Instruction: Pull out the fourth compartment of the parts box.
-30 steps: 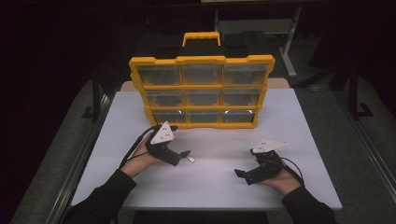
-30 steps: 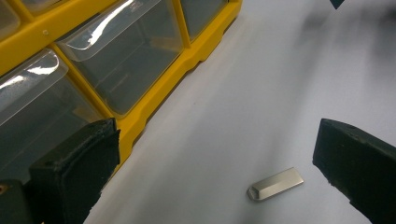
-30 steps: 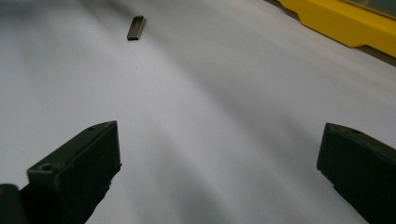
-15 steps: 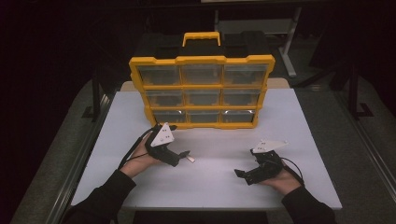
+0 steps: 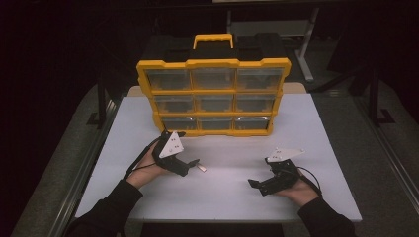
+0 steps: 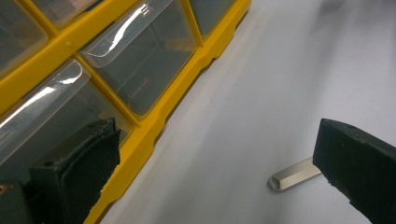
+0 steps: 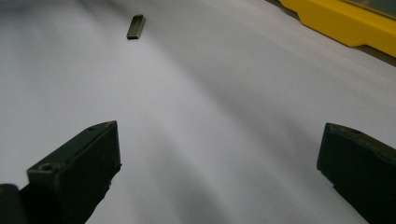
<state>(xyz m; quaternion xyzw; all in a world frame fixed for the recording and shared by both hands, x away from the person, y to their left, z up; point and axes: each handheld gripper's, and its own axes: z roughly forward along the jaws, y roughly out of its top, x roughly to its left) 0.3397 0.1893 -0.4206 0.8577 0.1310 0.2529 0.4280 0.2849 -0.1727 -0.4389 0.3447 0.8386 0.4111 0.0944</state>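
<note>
A small flat metal piece (image 5: 202,168) lies on the white table (image 5: 316,128), in front of the yellow drawer organizer (image 5: 214,96) and apart from it. The left gripper (image 5: 190,164) sits just beside the piece, on the side toward the person's left hand (image 5: 148,165). In the left gripper view the piece (image 6: 293,175) lies flat on the table at the inner edge of one jaw, partly hidden behind it; whether jaw and piece touch cannot be told. The jaws stand wide apart and hold nothing; the other jaw is in front of the organizer's bottom row of clear drawers (image 6: 140,60). The right gripper (image 5: 257,186) rests low over the table well to the right of the piece, jaws spread and empty. In the right gripper view the piece (image 7: 135,26) lies far ahead on bare table.
</note>
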